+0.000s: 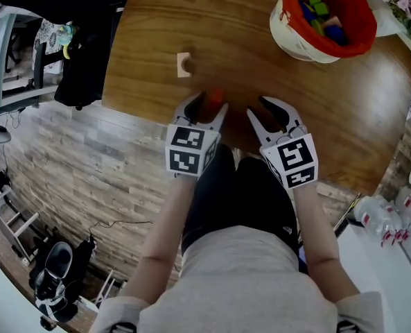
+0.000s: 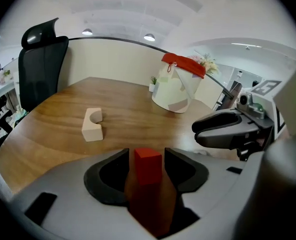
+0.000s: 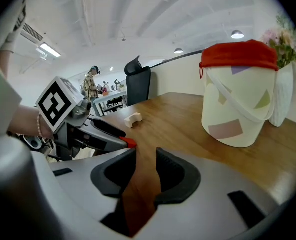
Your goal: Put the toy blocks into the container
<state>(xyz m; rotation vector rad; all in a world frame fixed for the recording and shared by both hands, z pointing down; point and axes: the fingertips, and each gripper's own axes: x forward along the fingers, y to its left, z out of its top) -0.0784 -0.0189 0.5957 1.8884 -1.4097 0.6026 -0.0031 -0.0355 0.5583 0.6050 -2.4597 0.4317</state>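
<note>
Cream arch block [image 1: 184, 64] on wooden table [image 1: 260, 82], well apart from container [image 1: 299, 41].

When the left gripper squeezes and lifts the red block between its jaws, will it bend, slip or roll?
The red block looks solid and square-edged, so probably stiff and unlikely to roll. It looks small, so probably light. Its smooth painted faces might slip slightly.

Left gripper [image 1: 208, 103] and right gripper [image 1: 258, 107]: light grey moulded shells, black pads [image 2: 110, 176] lining curved jaws, small black rectangular slots [image 2: 40, 206] in the shells. Each carries a white cube [image 1: 188, 149] with black square markers. Person wears a pale beige short-sleeved shirt [image 1: 247, 276] and dark trousers [image 1: 240, 193]. Thin bracelet [image 3: 38, 126] on left wrist.
</note>
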